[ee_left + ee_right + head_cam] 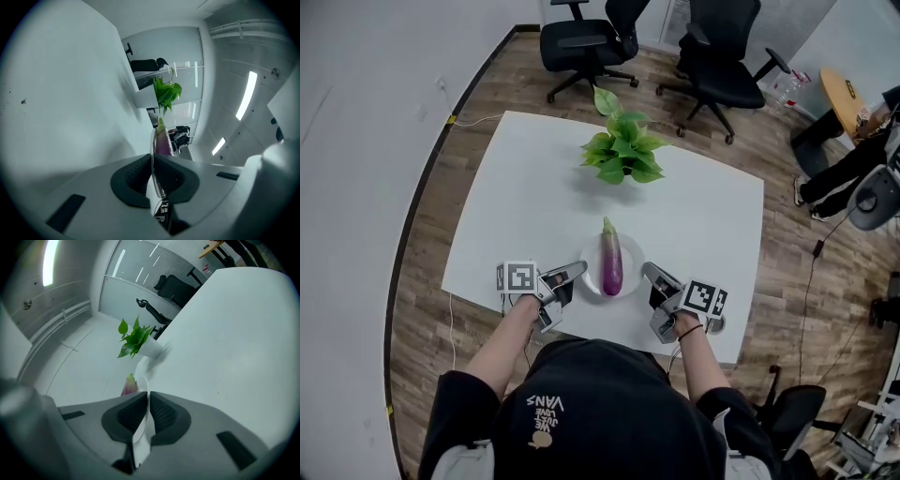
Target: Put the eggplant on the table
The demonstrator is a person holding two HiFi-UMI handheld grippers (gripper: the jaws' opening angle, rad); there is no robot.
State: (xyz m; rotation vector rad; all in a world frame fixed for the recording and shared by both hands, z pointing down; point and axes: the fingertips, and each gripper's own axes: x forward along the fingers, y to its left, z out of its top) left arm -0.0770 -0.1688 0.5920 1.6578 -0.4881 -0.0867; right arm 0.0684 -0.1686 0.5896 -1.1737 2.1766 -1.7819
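Observation:
A purple eggplant [611, 262] with a green stem lies on a small white plate [631, 247] near the front edge of the white table [525, 197]. My left gripper [577, 273] is shut on the plate's left rim, and my right gripper [648, 272] is shut on its right rim. In the left gripper view the thin plate rim [152, 140] runs between the dark pads [133, 176], with the eggplant [163, 141] just beyond. In the right gripper view the plate's rim [142, 427] is pinched between the pads [164, 413], and the eggplant's tip [129, 385] peeks past them.
A leafy potted plant [623, 150] stands at the table's far middle. Two black office chairs [586, 42] [722, 56] stand behind the table. A person's legs [848, 173] and a round wooden table [842, 92] are at the right. Wood floor surrounds the table.

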